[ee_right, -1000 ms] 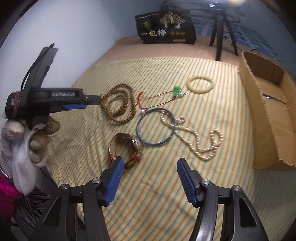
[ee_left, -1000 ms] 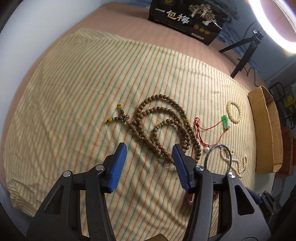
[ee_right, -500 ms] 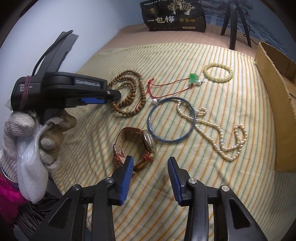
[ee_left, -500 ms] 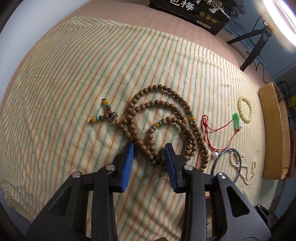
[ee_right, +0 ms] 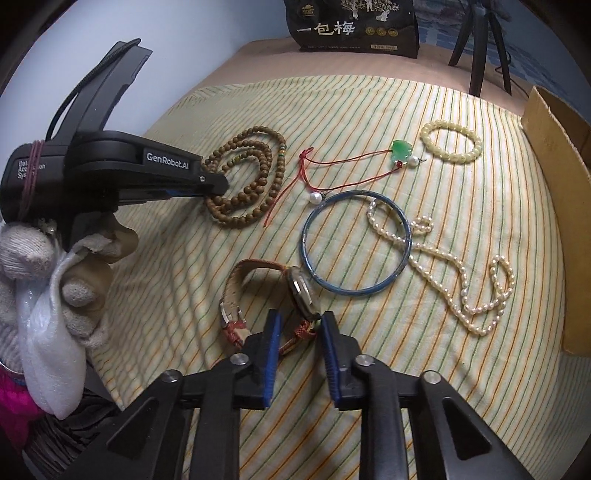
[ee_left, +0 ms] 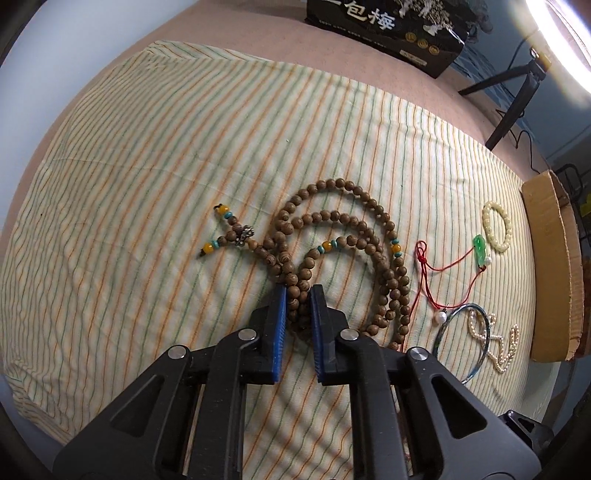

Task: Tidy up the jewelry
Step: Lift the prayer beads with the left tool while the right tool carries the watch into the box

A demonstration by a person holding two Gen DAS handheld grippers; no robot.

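Observation:
A long brown wooden bead necklace [ee_left: 351, 240] lies coiled on the striped cloth [ee_left: 147, 147]. My left gripper [ee_left: 298, 291] is shut on its near strands; it also shows in the right wrist view [ee_right: 214, 184]. A wristwatch with a red-brown strap [ee_right: 295, 291] lies near my right gripper [ee_right: 299, 321], whose jaws have narrowed around the strap end with a gap still showing. A blue bangle [ee_right: 354, 240], a pearl strand [ee_right: 461, 273], a red-cord jade pendant [ee_right: 400, 151] and a cream bead bracelet [ee_right: 452, 147] lie further right.
A cardboard box [ee_right: 554, 155] stands at the right edge of the cloth. A black printed bag [ee_right: 354, 26] and a tripod [ee_right: 480, 48] stand at the back. The cloth's left half [ee_left: 110, 184] holds nothing else.
Both grippers moved forward and down and closed. The left one closed onto the wooden beads; the right one narrowed around the watch strap.

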